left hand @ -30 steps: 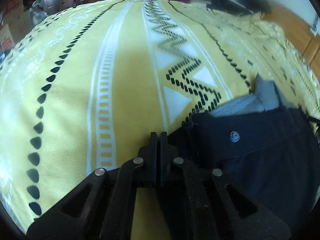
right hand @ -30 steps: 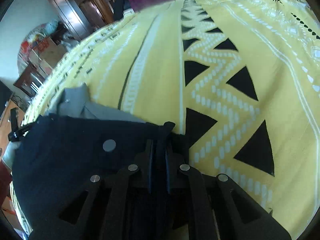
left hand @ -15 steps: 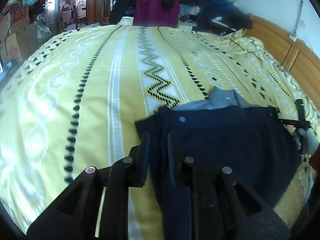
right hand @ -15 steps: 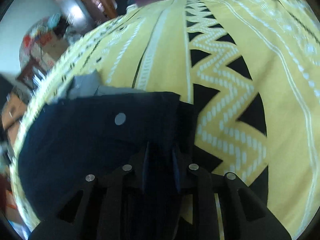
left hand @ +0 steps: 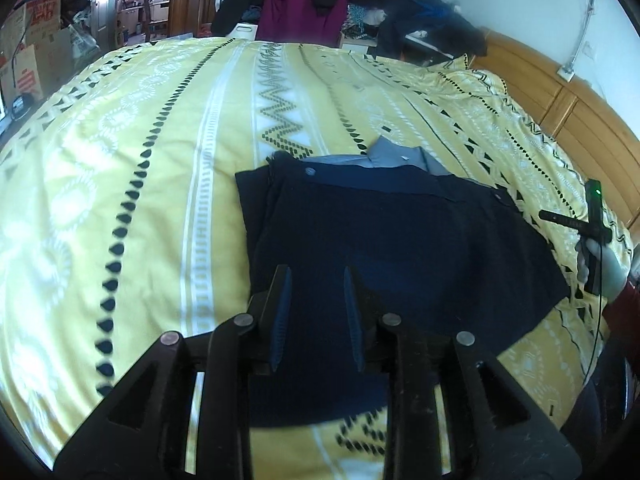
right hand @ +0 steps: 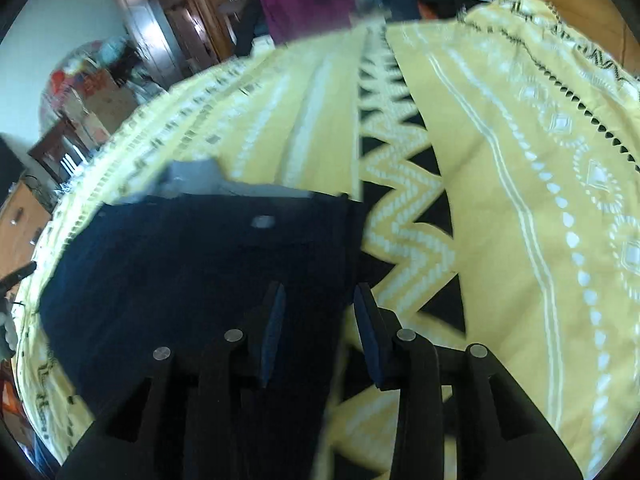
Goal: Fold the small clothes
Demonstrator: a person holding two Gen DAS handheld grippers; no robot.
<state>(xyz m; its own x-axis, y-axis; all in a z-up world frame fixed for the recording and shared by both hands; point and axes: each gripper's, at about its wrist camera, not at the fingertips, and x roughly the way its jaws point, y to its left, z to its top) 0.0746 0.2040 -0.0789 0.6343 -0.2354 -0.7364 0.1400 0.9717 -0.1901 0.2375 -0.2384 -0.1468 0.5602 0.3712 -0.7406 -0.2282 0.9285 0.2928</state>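
Observation:
A dark navy garment (left hand: 400, 240) lies flat on the yellow patterned bedspread (left hand: 140, 140), a silver snap (left hand: 310, 171) near its far edge. A grey-blue piece (left hand: 396, 158) sticks out beyond that edge. My left gripper (left hand: 316, 276) hovers above the garment's near left part, its jaws opening and the pads clear of the cloth. In the right wrist view the same navy garment (right hand: 180, 272) fills the lower left. My right gripper (right hand: 320, 292) hangs over its right edge, jaws opening too, with nothing pressed between them.
A heap of clothes with a magenta garment (left hand: 304, 8) stands past the far end of the bed. A wooden headboard (left hand: 580, 120) runs along the right, cardboard boxes (left hand: 36, 52) sit left. A gloved hand (left hand: 604, 268) shows at the right edge.
Both grippers, shut on the navy garment's far edge a second ago, have let go, opened and drawn back and up. The garment now lies spread below them.

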